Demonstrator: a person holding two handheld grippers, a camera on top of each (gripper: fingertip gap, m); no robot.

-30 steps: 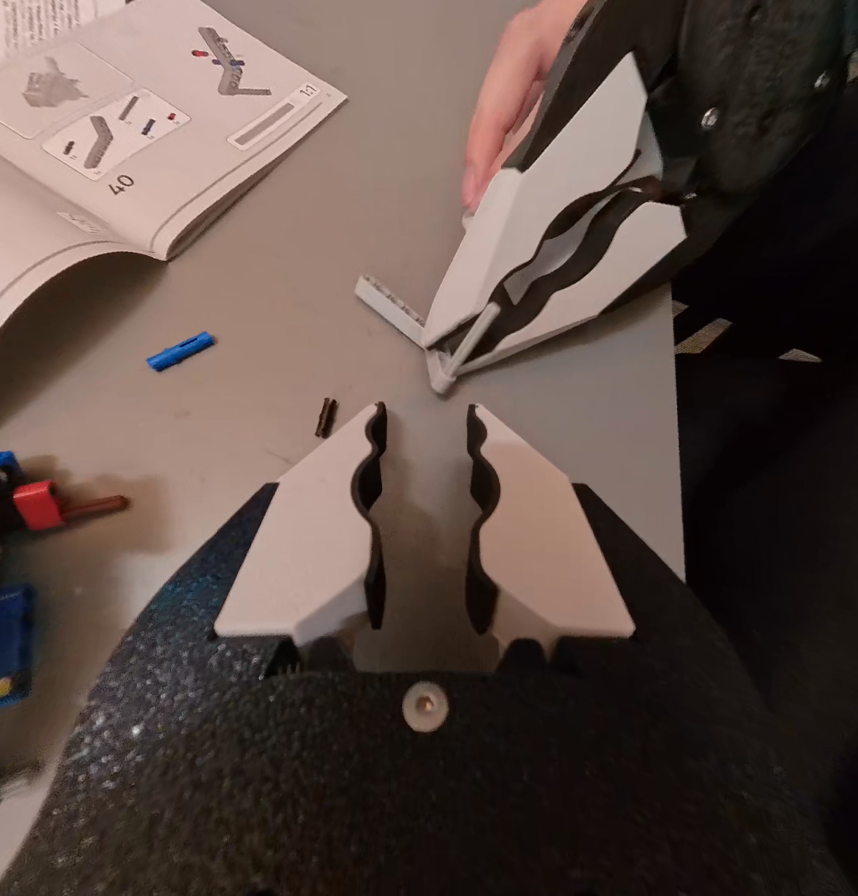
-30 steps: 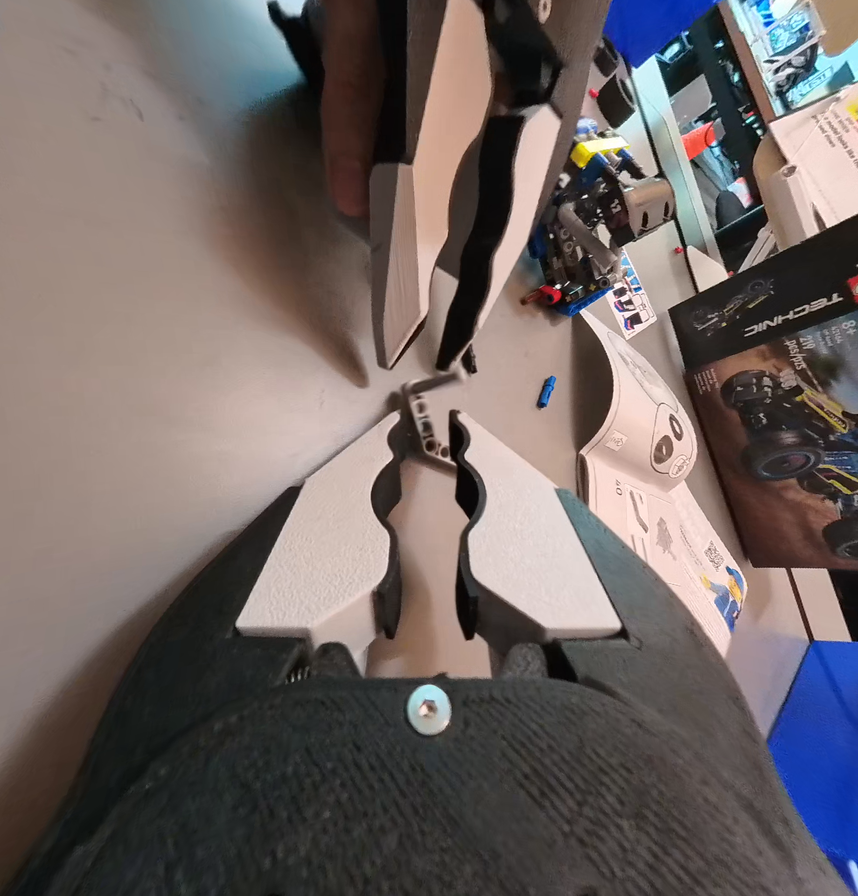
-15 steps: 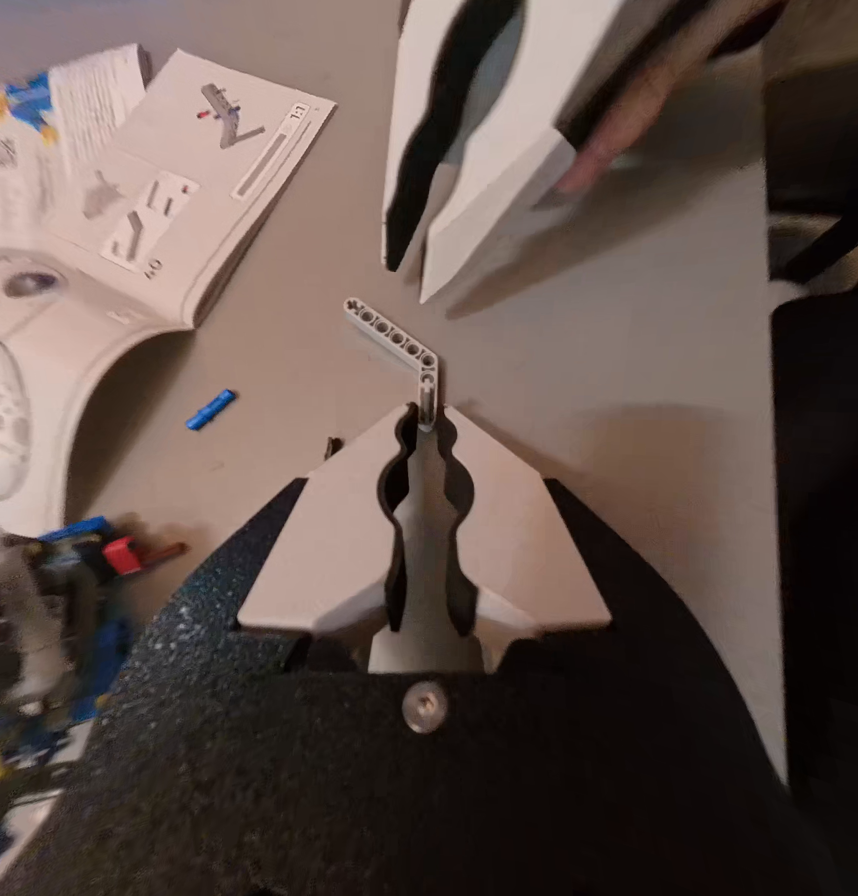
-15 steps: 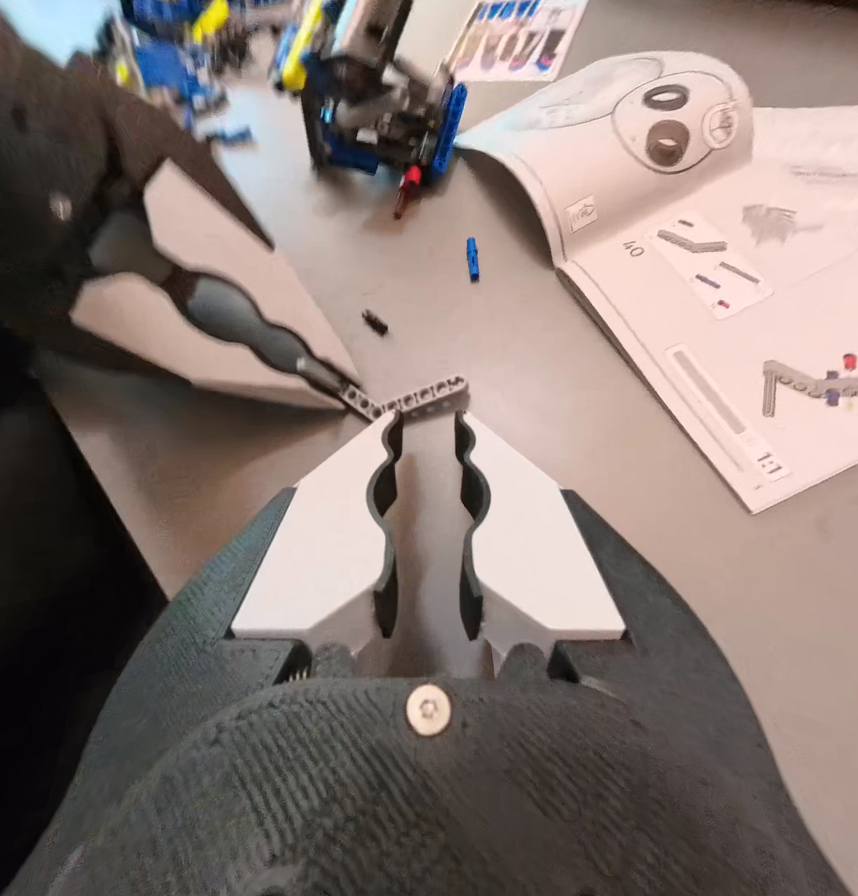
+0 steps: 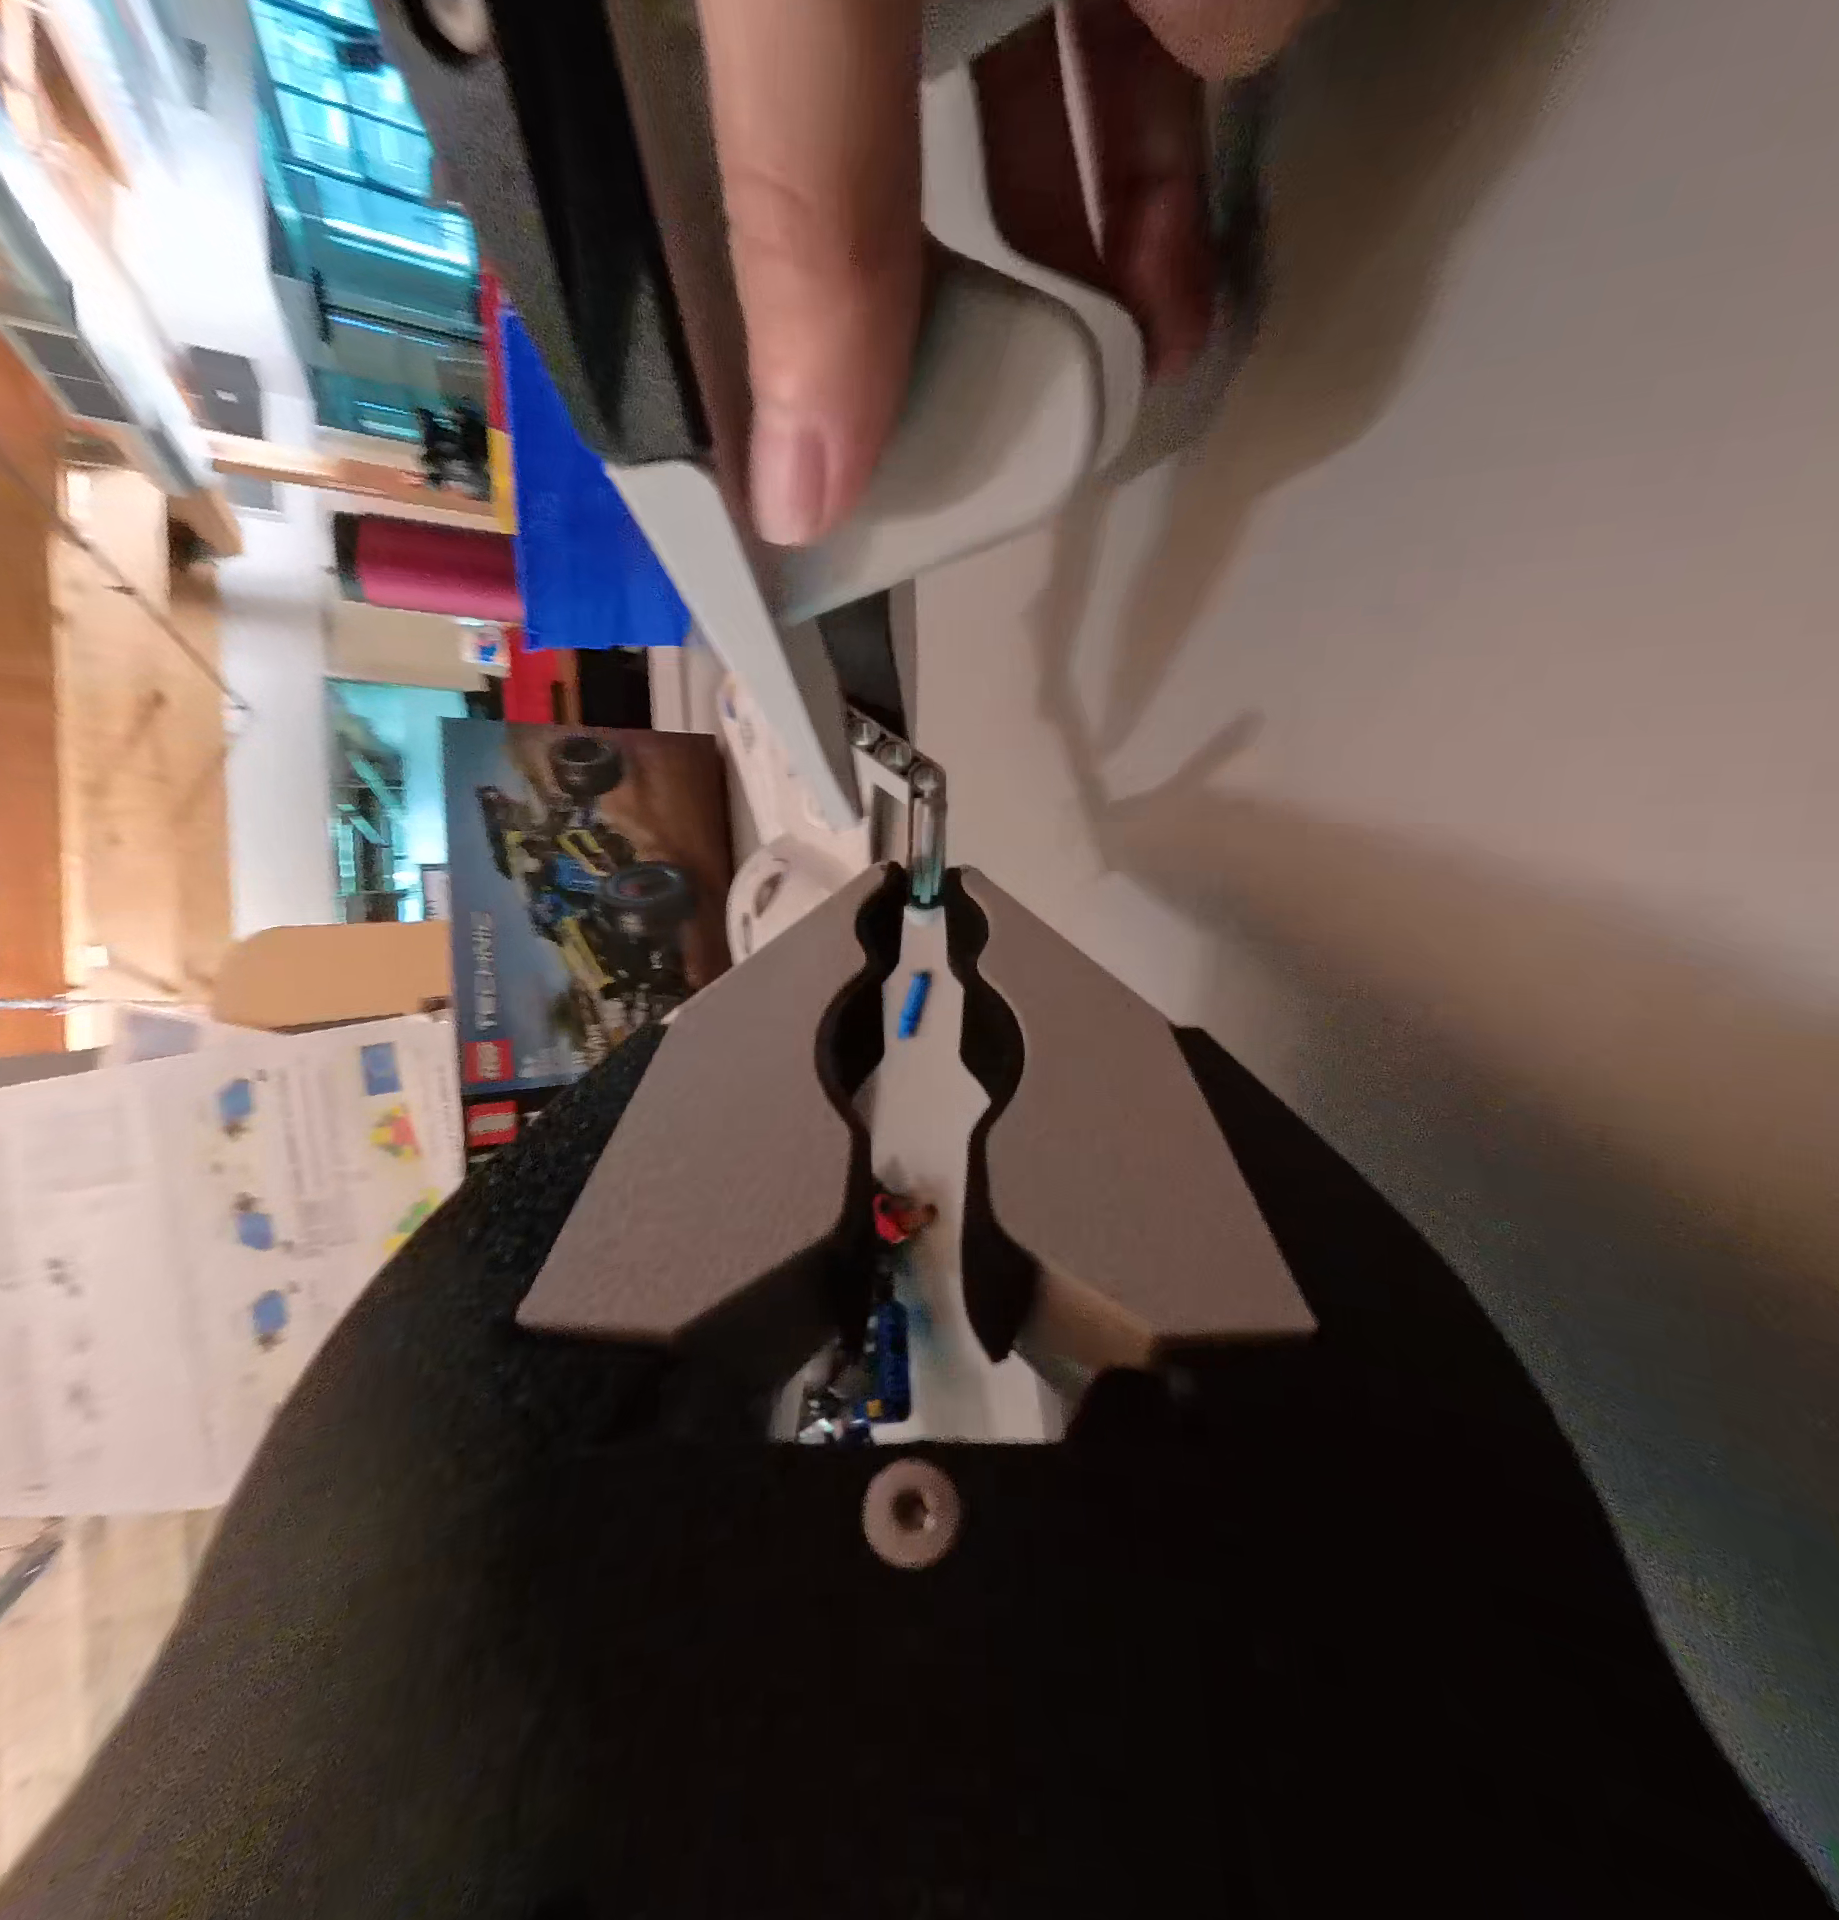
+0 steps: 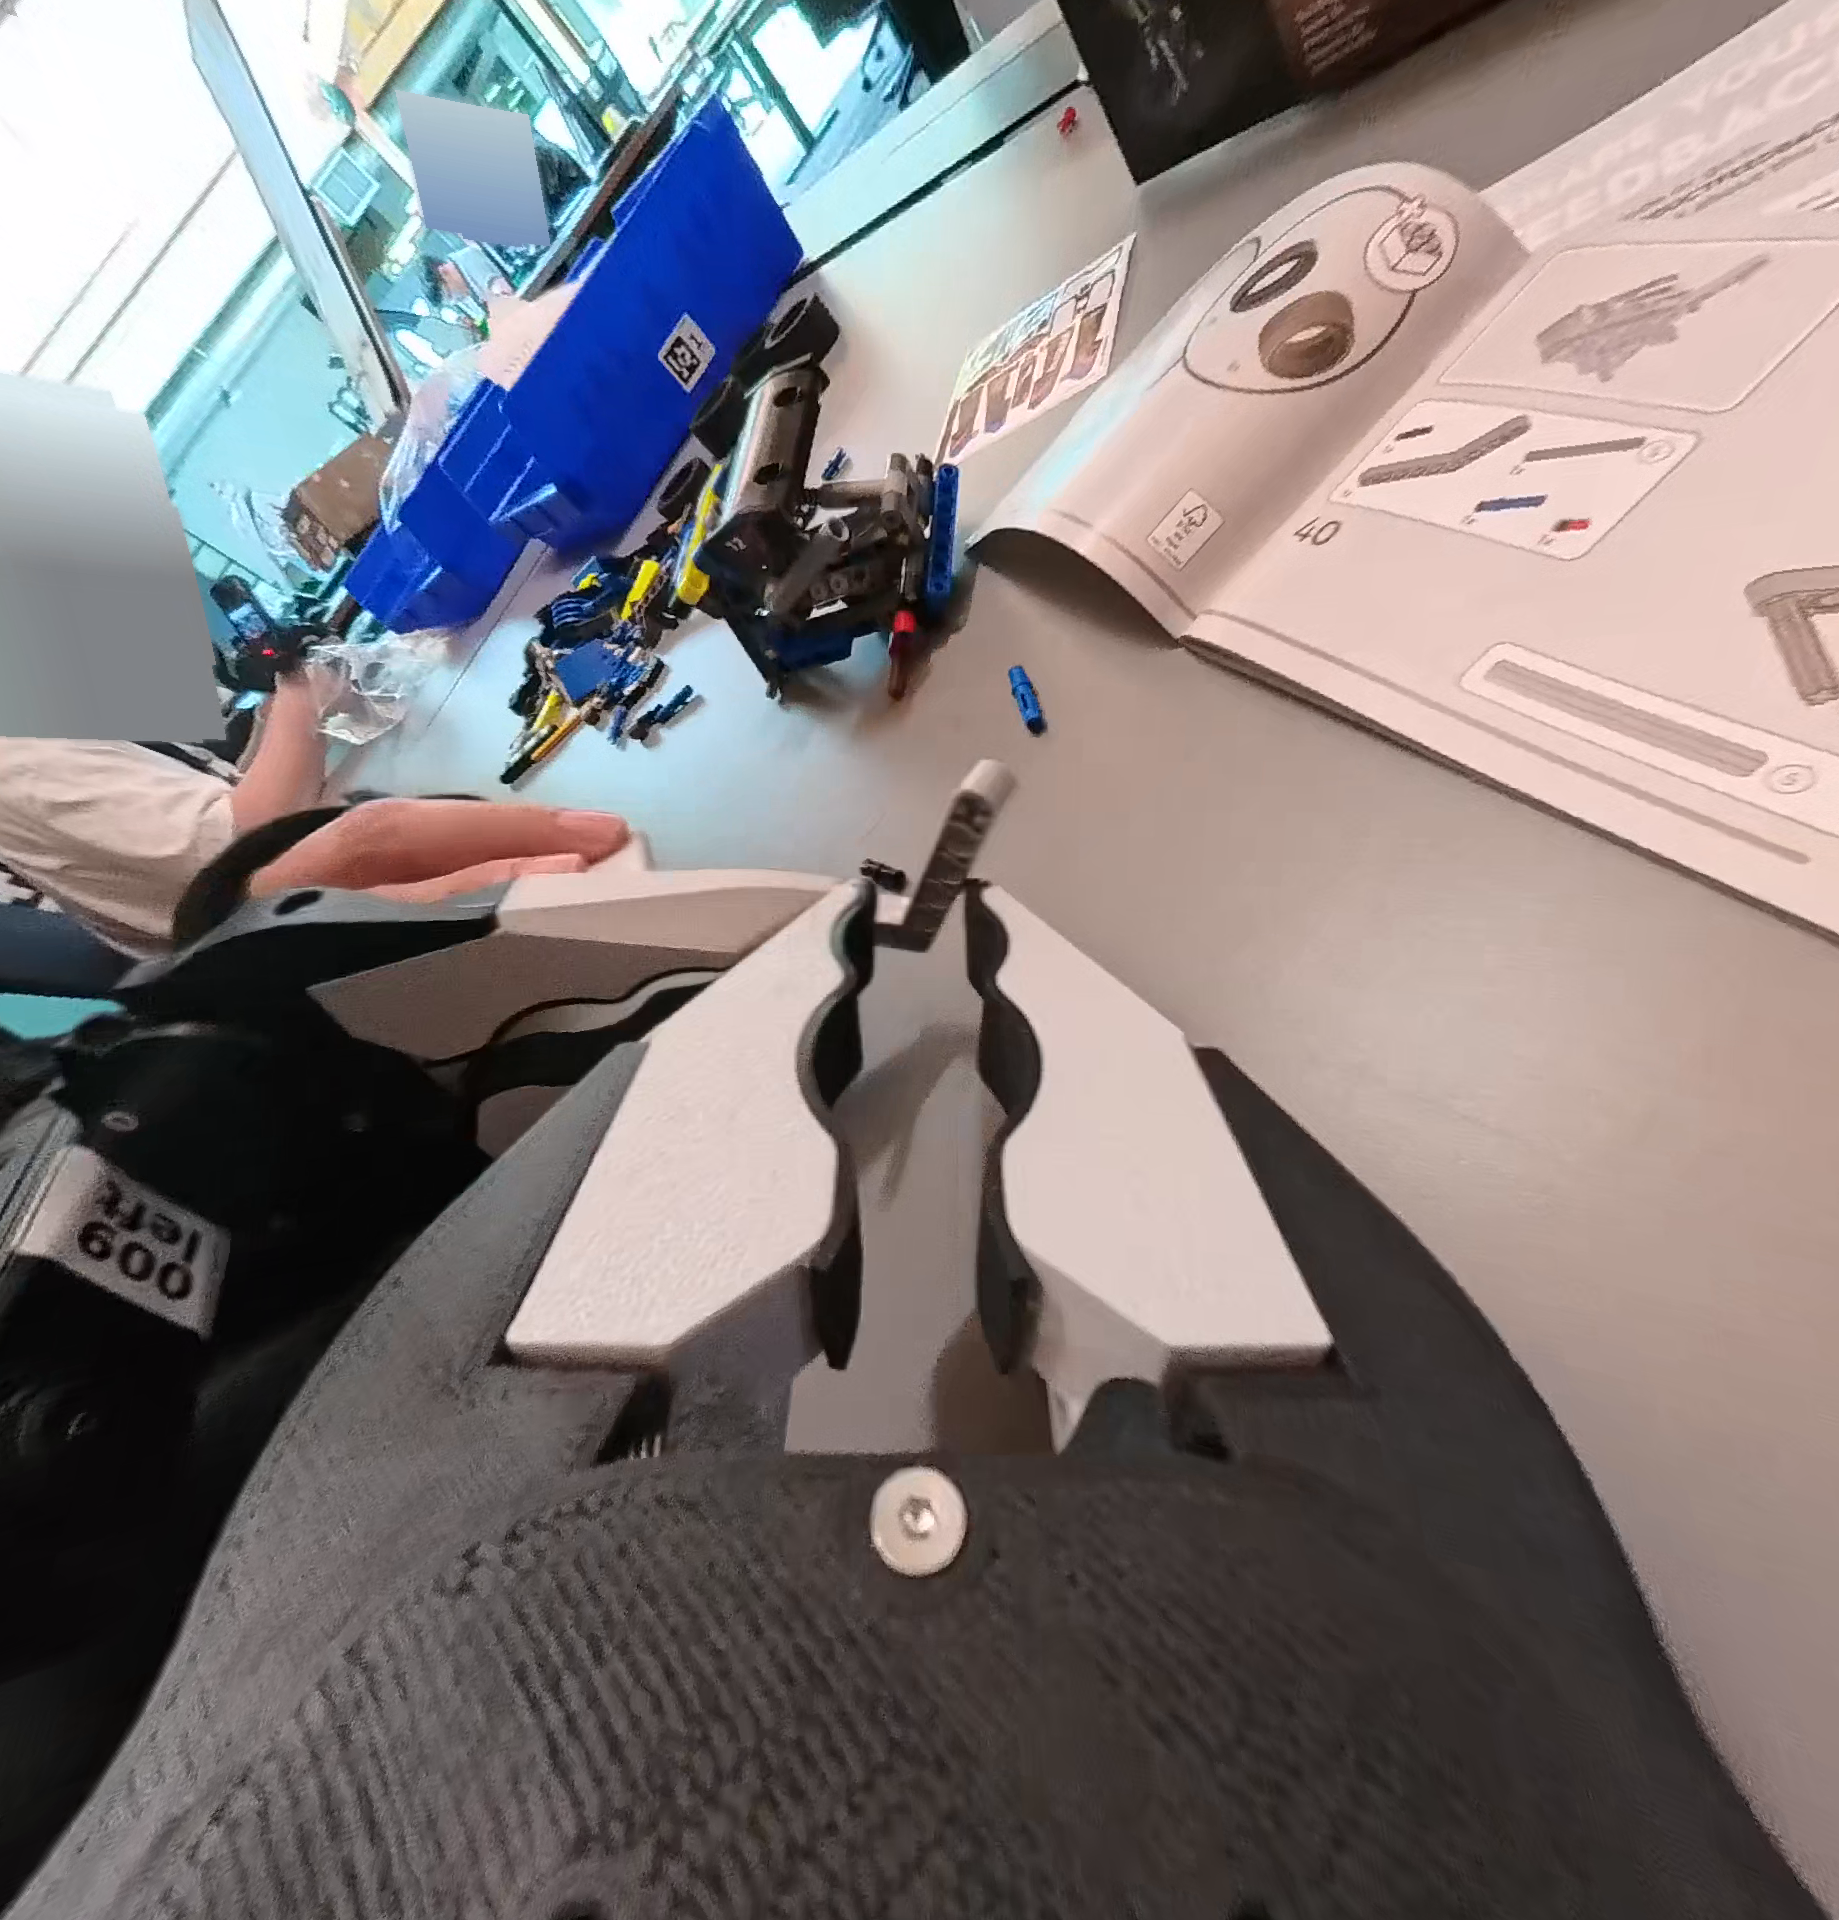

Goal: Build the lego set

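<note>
A grey angled beam (image 5: 928, 821) is held off the grey table. My left gripper (image 5: 923, 883) is shut on its short end. The beam's long arm runs up and left behind the right gripper's fingers (image 5: 749, 644), which a hand (image 5: 821, 312) holds. In the right wrist view the beam (image 6: 972, 821) stands between the tips of my right gripper (image 6: 923, 896) and pokes out beyond them. The right jaws are a little apart, one on each side of the beam. The left gripper's fingers (image 6: 624, 914) come in from the left, their tips hidden.
A partly built blue, grey and yellow model (image 6: 821, 540) stands beyond, with a blue pin (image 6: 1026, 696) and a small black pin (image 6: 884, 871) near it. An open instruction booklet (image 6: 1517, 416) lies right, loose parts (image 6: 593, 665) and a blue bin (image 6: 624, 353) left. The set's box (image 5: 582, 904) stands behind. The grippers are tip to tip, or close to it.
My left gripper closed on the beam's short end, lifted it off the table and rolled sideways. My right gripper let go of it, swung round and now straddles its long arm.
</note>
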